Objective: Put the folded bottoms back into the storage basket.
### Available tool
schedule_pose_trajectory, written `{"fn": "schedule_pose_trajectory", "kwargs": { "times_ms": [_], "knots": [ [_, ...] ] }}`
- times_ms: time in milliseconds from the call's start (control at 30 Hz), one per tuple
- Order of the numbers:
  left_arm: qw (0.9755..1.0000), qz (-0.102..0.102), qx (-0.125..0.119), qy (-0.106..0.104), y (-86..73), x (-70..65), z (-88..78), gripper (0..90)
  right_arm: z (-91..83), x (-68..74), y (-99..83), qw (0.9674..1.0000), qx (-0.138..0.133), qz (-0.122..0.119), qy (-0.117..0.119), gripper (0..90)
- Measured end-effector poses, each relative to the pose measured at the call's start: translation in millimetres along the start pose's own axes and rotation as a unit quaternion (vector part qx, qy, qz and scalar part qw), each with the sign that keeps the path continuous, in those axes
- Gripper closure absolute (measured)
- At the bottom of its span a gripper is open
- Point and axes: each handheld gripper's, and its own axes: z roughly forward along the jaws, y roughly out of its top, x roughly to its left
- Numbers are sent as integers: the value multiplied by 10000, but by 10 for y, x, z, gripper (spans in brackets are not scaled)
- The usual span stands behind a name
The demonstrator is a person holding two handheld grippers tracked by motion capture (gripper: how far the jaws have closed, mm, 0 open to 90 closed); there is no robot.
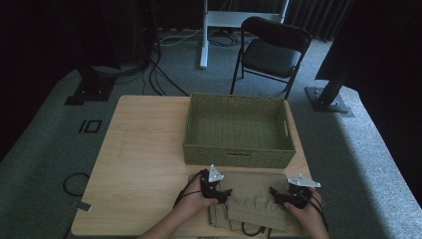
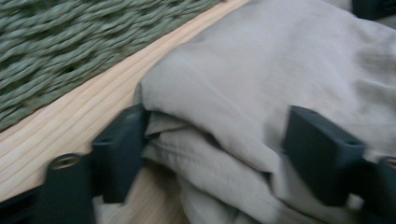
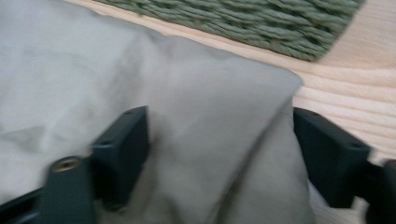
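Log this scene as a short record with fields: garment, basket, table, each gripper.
garment: folded khaki garment, lying flat at the near edge of the table, just in front of the basket
basket: green woven basket, nothing visible inside
table: light wooden table
left gripper: left gripper at the garment's left edge, bunched folds of cloth between the jaws
right gripper: right gripper at the garment's right edge, cloth between the jaws
grip: whether the pads press yet cannot be told
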Motion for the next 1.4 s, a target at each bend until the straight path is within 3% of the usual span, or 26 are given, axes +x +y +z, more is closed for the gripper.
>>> {"fn": "schedule_pose_trajectory", "kwargs": {
  "times_ms": [133,200,267,300,433,600,767,833,967,1100,1400],
  "knots": [
    [9994,-234,-111,-247,3,14,3,525,-4,34,5,9997,-95,-106,222,508],
    [9988,-391,-132,-260,11,29,16,604,0,49,8,9993,-118,-144,314,613],
    [9993,-300,-125,-168,25,3,31,648,-2,81,18,9989,-81,-99,452,748],
    [9994,-277,-127,-186,27,-6,33,677,-3,101,25,9989,-54,-88,450,764],
    [9990,-224,-147,-354,25,-2,30,783,-6,126,35,9992,-19,-44,402,795],
    [9993,-2,-123,-344,21,-30,9,797,-23,122,55,9991,68,-47,428,810],
    [9987,26,-55,-500,42,-25,-35,811,-65,131,84,9986,167,-139,478,819],
    [9982,-52,-115,-582,59,-16,-65,812,-91,131,93,9984,160,-133,518,820],
    [9974,-215,-227,-651,85,7,-115,812,-154,125,123,9981,49,-137,596,821],
    [9974,-92,-314,-634,102,4,-158,812,-214,122,147,9975,-62,-17,700,821],
    [9968,70,-409,-679,183,-12,-314,816,-353,191,278,9961,-266,-109,840,823]
  ]
}}
